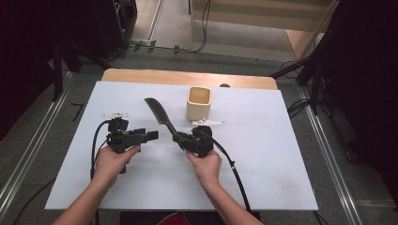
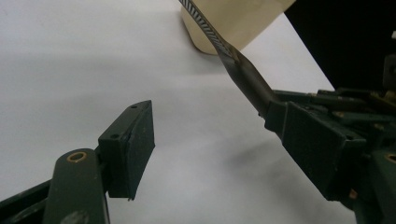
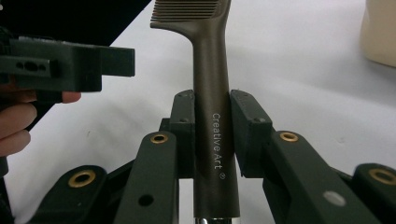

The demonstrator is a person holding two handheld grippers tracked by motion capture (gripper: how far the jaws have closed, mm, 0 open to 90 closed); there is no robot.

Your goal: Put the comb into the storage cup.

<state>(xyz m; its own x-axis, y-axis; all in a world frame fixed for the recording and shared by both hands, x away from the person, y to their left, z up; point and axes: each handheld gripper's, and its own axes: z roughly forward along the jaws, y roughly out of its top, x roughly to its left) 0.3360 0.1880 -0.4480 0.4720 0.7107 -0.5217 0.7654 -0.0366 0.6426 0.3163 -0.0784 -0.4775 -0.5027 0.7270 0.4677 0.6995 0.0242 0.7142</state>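
right gripper [image 1: 180,140] sits centre of the high view, fingers [image 3: 187,126] clamped on the handle of a dark comb [image 1: 159,115]. the comb runs up and left from the grip, teeth end toward the upper middle of the frame. in the right gripper view the handle stands straight up between both pads, print "creative art" readable, teeth at the top edge.

left gripper [image 1: 152,136] is left of centre, pointing right at the comb handle, near it but apart. fingers [image 2: 133,144] apart, nothing between them; in the left gripper view one pad shows lower left, the other i can't place for sure.

cream cup [image 1: 199,103] stands upright on the white counter [image 1: 281,154], just right of the comb, upper centre. small white clip [image 1: 208,123] lies just below the cup; a second one [image 1: 115,115] sits above the left gripper.
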